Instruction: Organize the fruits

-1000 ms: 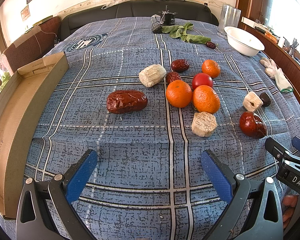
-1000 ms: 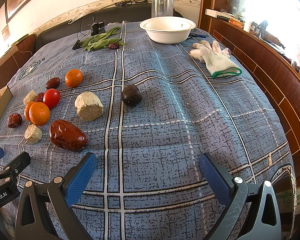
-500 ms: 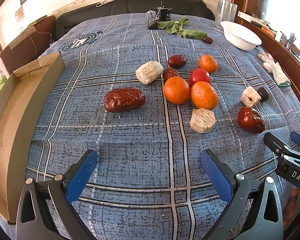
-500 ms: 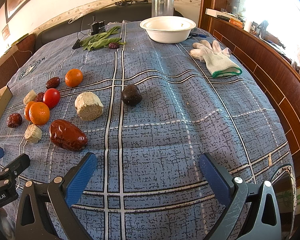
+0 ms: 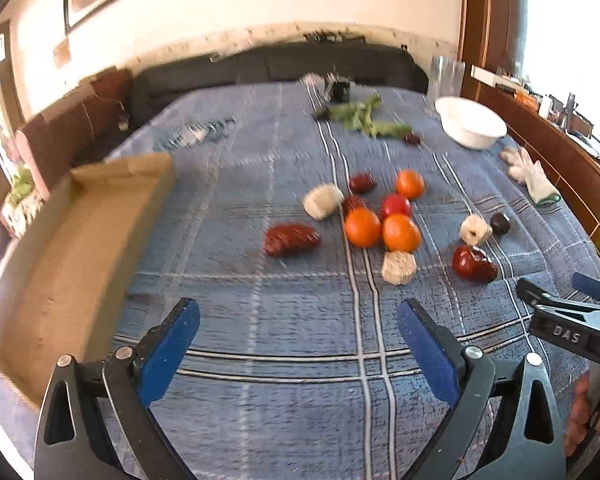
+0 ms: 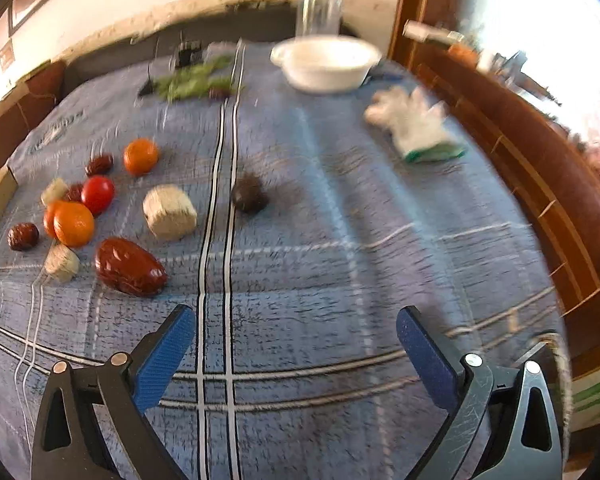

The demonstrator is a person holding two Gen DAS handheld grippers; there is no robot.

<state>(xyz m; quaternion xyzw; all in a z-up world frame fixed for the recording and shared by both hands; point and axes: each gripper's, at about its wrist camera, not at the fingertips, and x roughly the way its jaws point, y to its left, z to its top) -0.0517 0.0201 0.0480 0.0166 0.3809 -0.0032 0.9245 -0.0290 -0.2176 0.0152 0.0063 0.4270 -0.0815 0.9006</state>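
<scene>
Jaws on the left gripper [image 5: 298, 354] stand wide but are closing a little, with only blue checked cloth [image 5: 300, 380] between the pads; nothing is held. The right gripper [image 6: 296, 354] also stands wide and empty over bare cloth.

Beyond the left gripper lies the fruit, well out of reach of both. Nearest is a large wrinkled date [image 5: 292, 239], alone on the cloth. To its right sits a tight cluster: two oranges [image 5: 363, 227] touching side by side, a red tomato [image 5: 396, 205] just behind them, a third orange [image 5: 410, 184] farther back, and smaller dates among them. Pale corn-cob pieces [image 5: 399, 267] lie around the group. Another big date [image 5: 473, 264] lies near the right gripper's side. An open cardboard box [image 5: 80, 256] waits at the left edge, a white bowl [image 5: 471, 128] at the far right.

The oranges look firm and round, likely to roll, so a grip across the middle seems safest. The tomato is probably soft and thin-skinned and wants a gentle squeeze. The dates look light and slightly tacky; taking them across the short width should hold well.
</scene>
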